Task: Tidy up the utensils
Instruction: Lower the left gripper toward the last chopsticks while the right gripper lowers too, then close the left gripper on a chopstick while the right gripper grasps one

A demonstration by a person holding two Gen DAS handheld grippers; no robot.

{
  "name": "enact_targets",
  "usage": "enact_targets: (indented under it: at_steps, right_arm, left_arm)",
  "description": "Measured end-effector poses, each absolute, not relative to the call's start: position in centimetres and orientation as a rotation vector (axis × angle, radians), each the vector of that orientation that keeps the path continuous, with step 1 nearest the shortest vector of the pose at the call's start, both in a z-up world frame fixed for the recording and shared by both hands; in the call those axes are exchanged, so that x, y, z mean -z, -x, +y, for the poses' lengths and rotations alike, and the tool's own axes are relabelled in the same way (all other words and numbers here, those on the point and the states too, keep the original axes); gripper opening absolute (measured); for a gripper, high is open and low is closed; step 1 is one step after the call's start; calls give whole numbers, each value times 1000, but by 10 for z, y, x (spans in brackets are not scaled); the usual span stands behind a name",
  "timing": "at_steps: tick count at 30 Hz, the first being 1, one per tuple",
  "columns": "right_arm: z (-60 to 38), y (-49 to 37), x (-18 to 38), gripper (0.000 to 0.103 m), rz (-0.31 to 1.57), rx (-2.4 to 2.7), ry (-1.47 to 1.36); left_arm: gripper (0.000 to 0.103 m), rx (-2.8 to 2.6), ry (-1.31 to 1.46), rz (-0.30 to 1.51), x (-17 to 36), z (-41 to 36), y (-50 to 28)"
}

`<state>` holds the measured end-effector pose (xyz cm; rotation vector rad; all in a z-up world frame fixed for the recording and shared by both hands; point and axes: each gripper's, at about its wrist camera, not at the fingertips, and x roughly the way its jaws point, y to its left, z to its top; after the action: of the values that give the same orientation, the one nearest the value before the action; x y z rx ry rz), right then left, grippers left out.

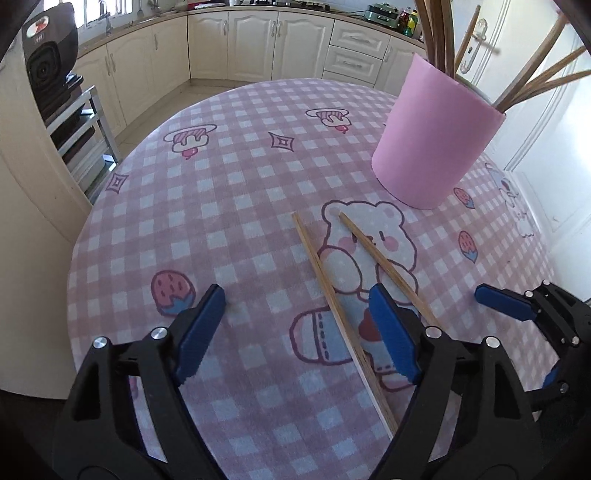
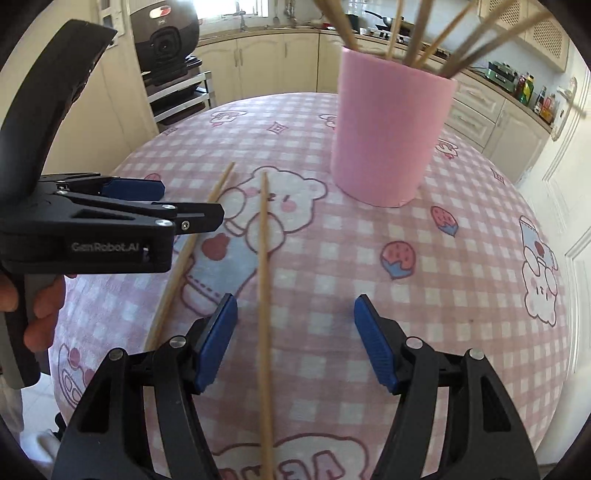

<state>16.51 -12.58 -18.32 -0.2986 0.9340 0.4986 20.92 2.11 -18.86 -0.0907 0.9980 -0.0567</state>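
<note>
Wooden chopsticks (image 1: 341, 312) lie flat mid-bench beside the tall pink cylindrical holder (image 1: 432, 136), one between the spread-apart left hand-held gripper (image 1: 295, 306) fingers, while right-wrist view shows another chopstick (image 2: 264, 280) between the released right hand-held gripper (image 2: 293, 306) fingers.

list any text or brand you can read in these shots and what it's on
"GenRobot.AI": on the side of the left gripper, seen from the right wrist view.
Large pink letters at the near edge of the tablecloth: cut off, unreadable.
Mark on the black cooker: too blurred.
No other text is readable.
</note>
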Motion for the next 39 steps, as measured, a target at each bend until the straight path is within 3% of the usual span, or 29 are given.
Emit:
enact_targets:
  at_steps: [2,5,15,19,21,26,39]
  right_arm:
    - [-127,-174,183,62,938,-490,294]
    - [-124,-186,183,61,945,-499,279]
    - [-96,-225,178,46,1017,-527,336]
    - [-83,-232,176,33,1046,-552,375]
    - [-78,-233,176,20,1054,-568,386]
    - [-68,-236,177,6,1059,-576,386]
    - [-77,-228,174,4,1021,-545,325]
  left_arm:
    - [64,17,22,989,191,15,-213]
    - [56,15,14,981,190,14,-214]
    - [43,49,3,997,189,14,-219]
    - [32,60,5,1001,188,11,-220]
    - [30,66,12,1000,188,12,-219]
    - [21,78,-5,987,189,6,-217]
    - [7,112,62,960,189,4,-214]
